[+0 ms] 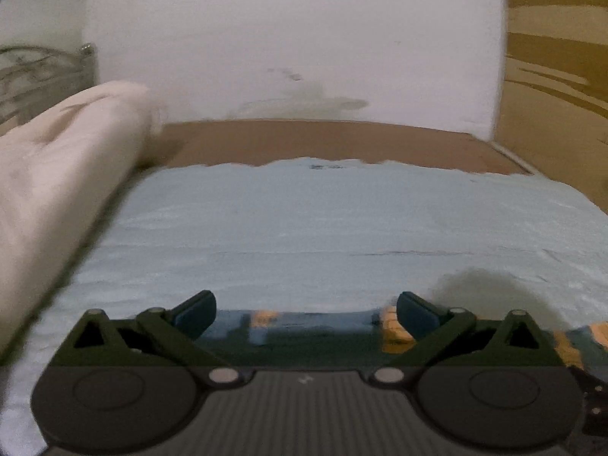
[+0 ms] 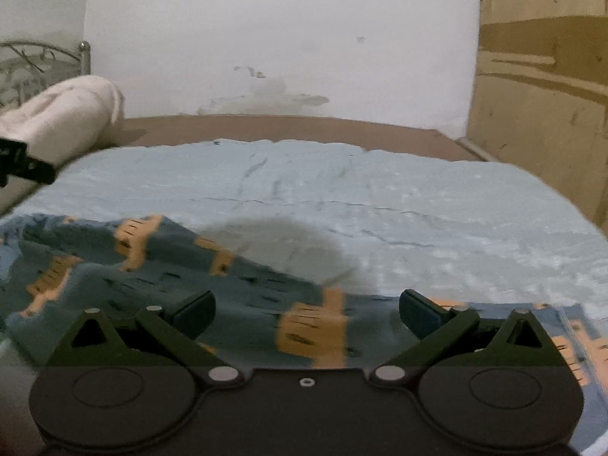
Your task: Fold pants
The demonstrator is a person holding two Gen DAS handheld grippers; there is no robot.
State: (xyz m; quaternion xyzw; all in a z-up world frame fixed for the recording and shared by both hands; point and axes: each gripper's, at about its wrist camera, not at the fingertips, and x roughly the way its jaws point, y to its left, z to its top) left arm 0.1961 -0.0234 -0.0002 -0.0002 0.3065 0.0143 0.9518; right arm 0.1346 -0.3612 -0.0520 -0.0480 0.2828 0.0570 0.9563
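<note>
Teal, orange-patterned pants [image 2: 152, 285] lie rumpled on the near edge of the pale blue sheet [image 2: 380, 197]; left gripper [image 1: 306, 313] and right gripper [image 2: 306, 313] gape empty above them, risking a crooked fold.

I read the left gripper [image 1: 306, 309] as fully spread: both dark pads [image 1: 195, 311] stand wide apart with nothing pressed between them. The right gripper [image 2: 306, 309] shows the same stance, jaws wide, pads clear of contact. Both point forward and tilt downward. Part of the left gripper shows at the left edge of the right view.
</note>
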